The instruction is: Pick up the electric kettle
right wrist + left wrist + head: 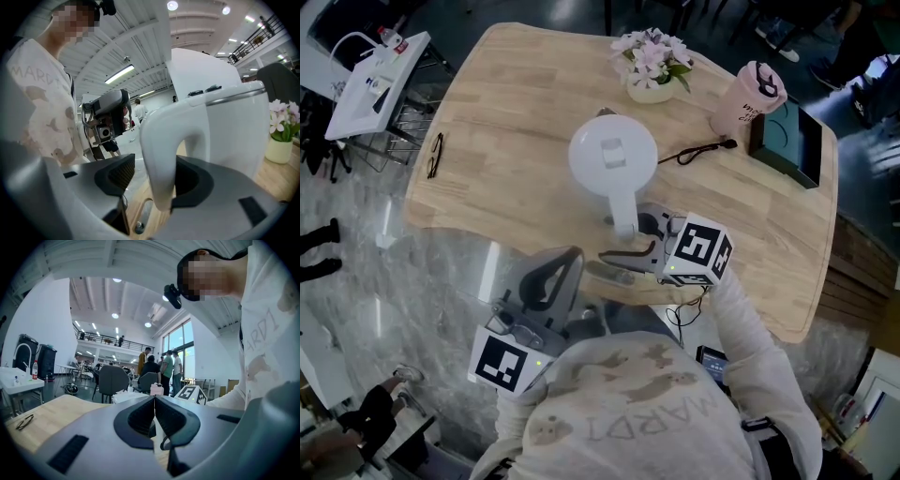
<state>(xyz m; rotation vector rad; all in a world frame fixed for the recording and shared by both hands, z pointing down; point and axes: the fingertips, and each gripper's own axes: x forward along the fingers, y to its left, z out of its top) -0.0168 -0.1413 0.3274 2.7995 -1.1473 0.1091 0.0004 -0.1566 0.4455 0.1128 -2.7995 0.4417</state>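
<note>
The left gripper (154,401) is nearest the person, held low off the near edge of the table (516,122) and tilted upward. Its jaws are pressed together with nothing between them.

A sleeved arm reaches in from the right and holds the right gripper (155,174) level over that same table edge, with its marker cube on top. The jaws are spread, and the handle (159,150) of the electric kettle (612,155) stands between them. The handle sits close against the far pad (189,180), though contact cannot be confirmed, and a clear gap separates it from the near pad (118,173).

The kettle stands upright near the middle of the table, lid up and handle pointing toward the person. Its base is out of sight in the right gripper view, and in the head view the marker cube covers much of the gripper's body.

A black cable (698,150) lies just beyond the kettle. A flower pot (653,70), a pink cup (748,98) and a dark tray (787,141) are at the far side. Glasses (436,155) rest at the left edge.
</note>
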